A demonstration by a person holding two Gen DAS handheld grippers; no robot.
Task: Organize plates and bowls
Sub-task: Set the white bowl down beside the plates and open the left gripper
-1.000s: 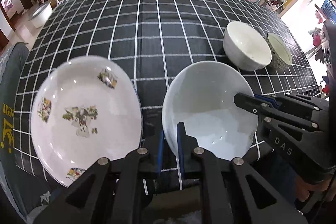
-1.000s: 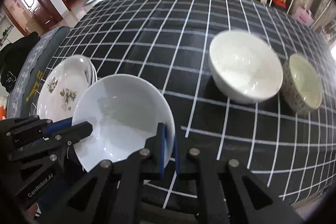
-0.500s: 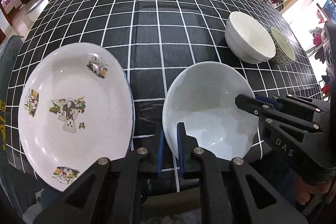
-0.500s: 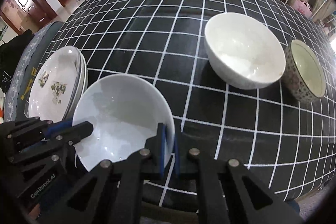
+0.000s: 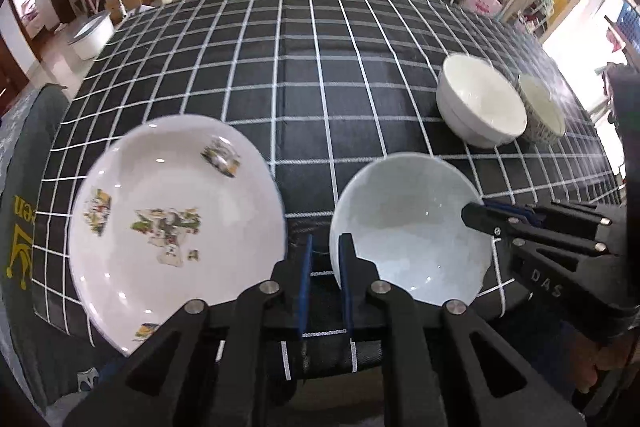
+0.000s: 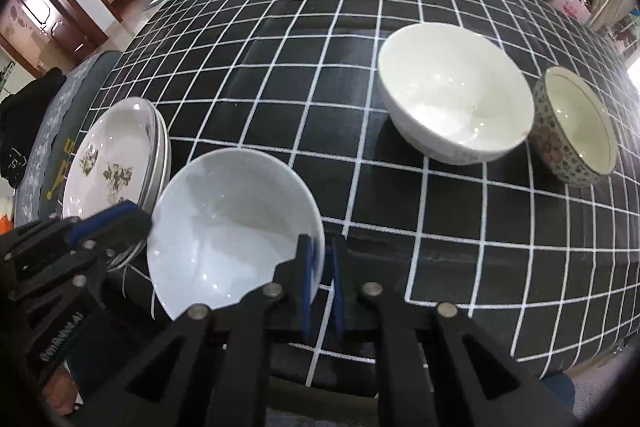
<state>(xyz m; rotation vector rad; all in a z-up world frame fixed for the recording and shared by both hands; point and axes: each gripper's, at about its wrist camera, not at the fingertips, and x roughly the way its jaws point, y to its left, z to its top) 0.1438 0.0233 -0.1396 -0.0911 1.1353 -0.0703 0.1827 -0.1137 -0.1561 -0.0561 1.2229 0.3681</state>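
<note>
Now, left gripper (image 5: 325, 269) jaws just opening a bit, bowl (image 5: 408, 227) rim in the small gap, pads look off it, right gripper (image 6: 321, 277) pinching the bowl's other rim, bowl on checked cloth (image 5: 304, 75), plate (image 5: 172, 219) beside it.

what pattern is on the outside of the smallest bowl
A dense floral print, pinkish blooms among dark specks, on the small bowl; clearest in the right wrist view.

L gripper (image 5: 324, 283) jaws just opened a bit — off bowl (image 5: 408, 227) rim | R gripper (image 6: 320, 279) clamped
</note>
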